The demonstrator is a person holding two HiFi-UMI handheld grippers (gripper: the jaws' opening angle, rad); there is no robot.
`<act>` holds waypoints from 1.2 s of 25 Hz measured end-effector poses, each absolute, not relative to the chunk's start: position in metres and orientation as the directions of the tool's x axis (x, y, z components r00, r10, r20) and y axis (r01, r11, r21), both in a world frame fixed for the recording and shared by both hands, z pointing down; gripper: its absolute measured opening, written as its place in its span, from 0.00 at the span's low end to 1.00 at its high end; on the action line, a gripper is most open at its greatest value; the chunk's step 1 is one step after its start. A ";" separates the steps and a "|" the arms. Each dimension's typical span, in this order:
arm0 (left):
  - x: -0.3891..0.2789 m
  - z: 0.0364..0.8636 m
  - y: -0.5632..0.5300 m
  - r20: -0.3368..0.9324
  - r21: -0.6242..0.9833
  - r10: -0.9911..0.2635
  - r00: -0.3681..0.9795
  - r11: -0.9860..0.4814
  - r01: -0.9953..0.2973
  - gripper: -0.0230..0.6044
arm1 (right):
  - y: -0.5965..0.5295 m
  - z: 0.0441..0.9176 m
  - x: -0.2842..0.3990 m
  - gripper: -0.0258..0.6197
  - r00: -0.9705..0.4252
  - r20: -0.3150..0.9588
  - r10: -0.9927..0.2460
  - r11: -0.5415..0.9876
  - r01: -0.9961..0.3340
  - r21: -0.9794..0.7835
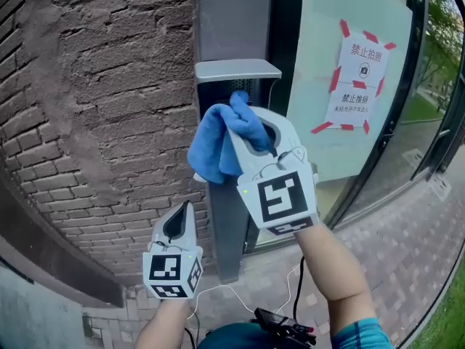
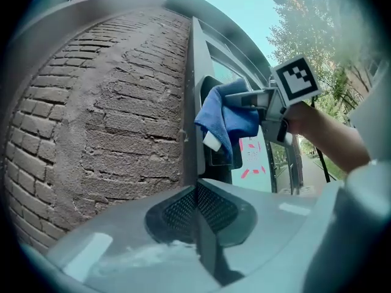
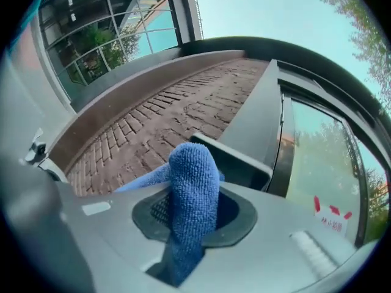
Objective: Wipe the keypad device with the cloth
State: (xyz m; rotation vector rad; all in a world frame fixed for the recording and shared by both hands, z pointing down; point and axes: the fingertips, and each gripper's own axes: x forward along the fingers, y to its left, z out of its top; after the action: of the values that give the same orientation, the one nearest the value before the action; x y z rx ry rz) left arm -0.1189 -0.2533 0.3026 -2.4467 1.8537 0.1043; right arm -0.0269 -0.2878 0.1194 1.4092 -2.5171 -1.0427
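Observation:
A grey hooded keypad device (image 1: pixel 236 71) is mounted on a grey post beside the brick wall; its hood also shows in the right gripper view (image 3: pixel 235 157). My right gripper (image 1: pixel 251 126) is shut on a blue cloth (image 1: pixel 218 140) and holds it against the front of the device, just under the hood. The cloth (image 3: pixel 192 200) stands pinched between the jaws and hides the keys. My left gripper (image 1: pixel 180 220) hangs lower, left of the post, shut and holding nothing. From the left gripper view, the cloth (image 2: pixel 226 118) drapes over the device (image 2: pixel 211 145).
A rough brick wall (image 1: pixel 102 107) fills the left. Right of the post stands a glass pane with a taped paper notice (image 1: pixel 360 78). Paved ground (image 1: pixel 407 246) lies below at the right. A dark ledge (image 1: pixel 51 253) runs along the wall's base.

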 end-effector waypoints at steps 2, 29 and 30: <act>-0.117 0.299 -0.253 -0.107 -0.018 -0.957 0.271 -0.270 -0.963 0.02 | -0.297 0.102 -0.025 0.14 -0.567 -0.277 -0.776 0.300 -0.718 0.628; -0.104 0.313 -0.268 -0.073 -0.008 -0.953 0.293 -0.293 -0.956 0.02 | -0.299 0.113 -0.004 0.14 -0.538 -0.336 -0.773 0.291 -0.772 0.566; -0.103 0.312 -0.268 -0.076 -0.009 -0.953 0.294 -0.295 -0.956 0.02 | -0.301 0.106 -0.003 0.14 -0.531 -0.339 -0.776 0.276 -0.771 0.574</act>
State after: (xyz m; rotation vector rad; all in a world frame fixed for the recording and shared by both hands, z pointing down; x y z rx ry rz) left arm -0.1032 -0.2679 0.3123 -2.4850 1.8337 0.0864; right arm -0.0031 -0.3013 0.1057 1.5174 -2.5037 -1.1182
